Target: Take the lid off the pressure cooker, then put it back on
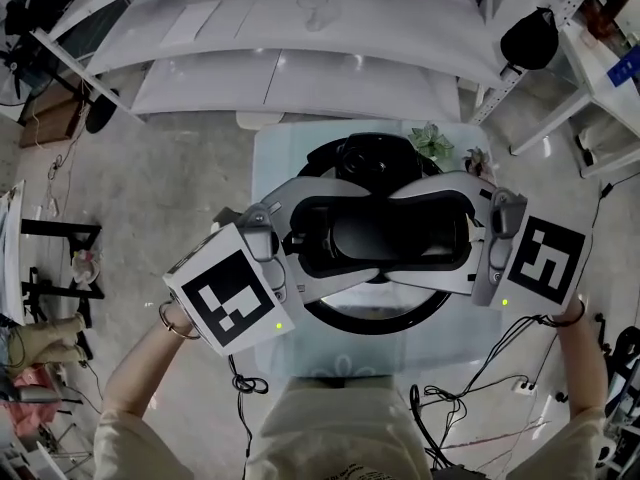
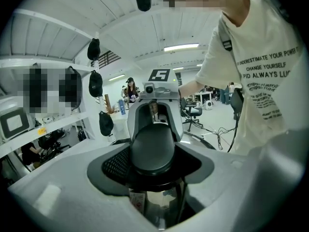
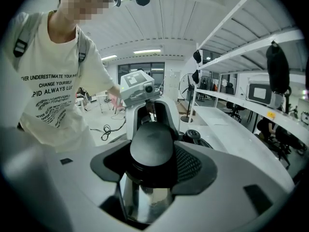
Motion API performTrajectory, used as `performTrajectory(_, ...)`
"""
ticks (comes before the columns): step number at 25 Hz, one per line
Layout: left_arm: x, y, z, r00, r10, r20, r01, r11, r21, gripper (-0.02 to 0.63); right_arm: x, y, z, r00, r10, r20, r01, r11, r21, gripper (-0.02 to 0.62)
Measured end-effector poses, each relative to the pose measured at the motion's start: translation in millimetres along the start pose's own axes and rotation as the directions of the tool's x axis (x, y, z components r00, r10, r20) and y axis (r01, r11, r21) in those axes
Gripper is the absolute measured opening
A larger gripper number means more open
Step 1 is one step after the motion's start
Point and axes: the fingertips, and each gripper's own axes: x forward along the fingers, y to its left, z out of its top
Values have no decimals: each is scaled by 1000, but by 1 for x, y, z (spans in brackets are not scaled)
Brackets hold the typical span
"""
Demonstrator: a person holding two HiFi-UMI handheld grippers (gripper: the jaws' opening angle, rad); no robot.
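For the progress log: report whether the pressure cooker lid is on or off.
Cannot tell. The left gripper and right gripper clamp the lid handle, centred over the cooker; no view shows the rim joint.

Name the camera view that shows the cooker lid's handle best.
The head view: the handle shows nearly full length, seen from above. Each gripper view shows only one rounded end of it, foreshortened, between the jaws.
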Motion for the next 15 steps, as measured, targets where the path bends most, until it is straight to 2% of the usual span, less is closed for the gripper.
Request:
performTrajectory(7, -1, -30, 18, 998, -58, -3, 58, 998, 40, 288, -16, 30, 8, 996, -87, -17, 87, 996, 0, 275)
performTrajectory(12, 18, -52, 22, 994, -111, -5, 111, 991, 73, 288, -30, 49, -9, 990, -140, -16, 140, 990, 17, 275)
performTrajectory(15, 31, -59, 34, 991, -130, 21, 127, 987, 100, 288, -43, 56, -15, 986, -163, -20, 163, 986, 29, 275)
